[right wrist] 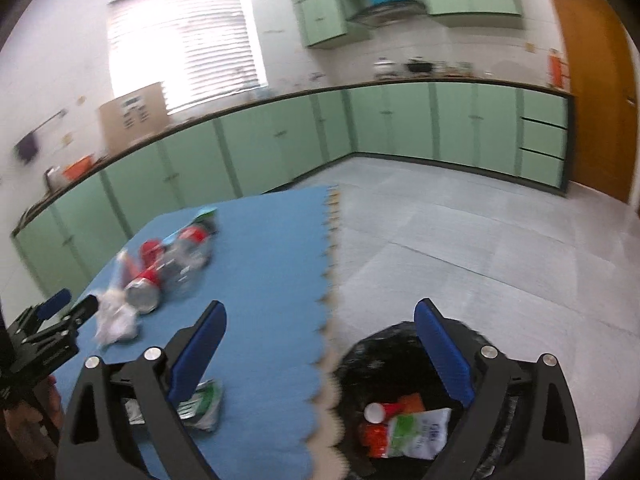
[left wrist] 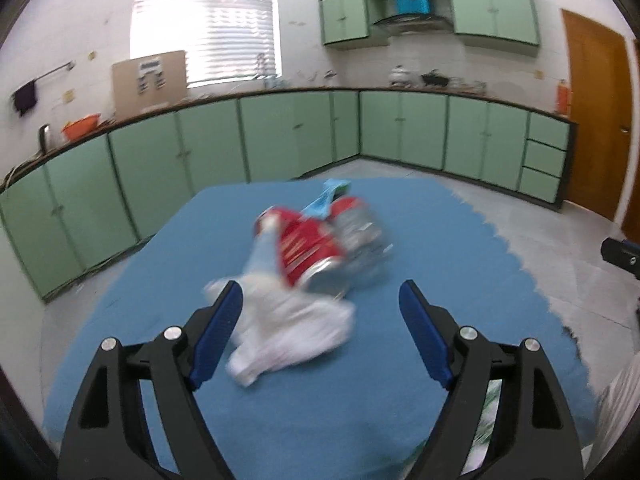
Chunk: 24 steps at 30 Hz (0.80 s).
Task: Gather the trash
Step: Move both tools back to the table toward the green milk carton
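A pile of trash lies on the blue foam mat (left wrist: 140,320): crumpled white paper (left wrist: 288,328), a red can (left wrist: 308,248), a clear plastic bottle (left wrist: 360,232) and a light blue wrapper (left wrist: 324,200). My left gripper (left wrist: 320,300) is open and empty, its fingers on either side of the white paper. My right gripper (right wrist: 320,316) is open and empty above the mat edge and a black-lined bin (right wrist: 360,352). The bin holds a red cup (right wrist: 380,412) and a green-and-white packet (right wrist: 420,432). A green-and-white wrapper (right wrist: 200,404) lies on the mat under the right gripper's left finger.
Green cabinets (left wrist: 280,136) line the far walls under a counter. A brown door (left wrist: 596,120) stands at the right. Grey tiled floor (right wrist: 480,240) lies right of the mat. The left gripper shows at the left edge of the right wrist view (right wrist: 60,312).
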Available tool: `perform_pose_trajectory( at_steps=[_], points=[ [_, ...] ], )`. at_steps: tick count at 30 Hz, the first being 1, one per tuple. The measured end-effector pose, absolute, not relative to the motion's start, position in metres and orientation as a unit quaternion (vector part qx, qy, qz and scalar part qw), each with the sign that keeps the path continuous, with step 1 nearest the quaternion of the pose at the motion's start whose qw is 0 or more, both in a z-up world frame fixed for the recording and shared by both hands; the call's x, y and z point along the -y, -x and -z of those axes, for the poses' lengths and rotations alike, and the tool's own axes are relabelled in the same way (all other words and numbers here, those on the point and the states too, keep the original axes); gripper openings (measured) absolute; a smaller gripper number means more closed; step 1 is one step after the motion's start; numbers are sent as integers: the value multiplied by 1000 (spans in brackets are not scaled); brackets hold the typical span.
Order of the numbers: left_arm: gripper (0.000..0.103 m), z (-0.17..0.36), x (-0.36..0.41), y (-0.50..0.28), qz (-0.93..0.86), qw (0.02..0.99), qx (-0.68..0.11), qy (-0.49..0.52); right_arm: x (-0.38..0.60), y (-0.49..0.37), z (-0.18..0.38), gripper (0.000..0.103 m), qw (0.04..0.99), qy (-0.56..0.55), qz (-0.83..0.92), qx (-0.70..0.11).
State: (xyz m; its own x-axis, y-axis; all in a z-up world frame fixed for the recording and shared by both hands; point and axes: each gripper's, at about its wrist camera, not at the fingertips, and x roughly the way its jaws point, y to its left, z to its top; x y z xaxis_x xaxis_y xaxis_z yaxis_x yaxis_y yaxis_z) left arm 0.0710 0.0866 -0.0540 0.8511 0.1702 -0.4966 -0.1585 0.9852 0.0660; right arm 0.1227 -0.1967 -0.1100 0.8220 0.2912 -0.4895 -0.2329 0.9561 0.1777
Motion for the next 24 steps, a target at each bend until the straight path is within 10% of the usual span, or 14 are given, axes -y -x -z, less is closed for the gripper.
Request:
perform_pose_trajectory(
  at_steps=[24],
  points=[
    [78,95,-115,-50,-78,948,-308,12,125,-83,147,75,929,12,-215,-301]
  ],
)
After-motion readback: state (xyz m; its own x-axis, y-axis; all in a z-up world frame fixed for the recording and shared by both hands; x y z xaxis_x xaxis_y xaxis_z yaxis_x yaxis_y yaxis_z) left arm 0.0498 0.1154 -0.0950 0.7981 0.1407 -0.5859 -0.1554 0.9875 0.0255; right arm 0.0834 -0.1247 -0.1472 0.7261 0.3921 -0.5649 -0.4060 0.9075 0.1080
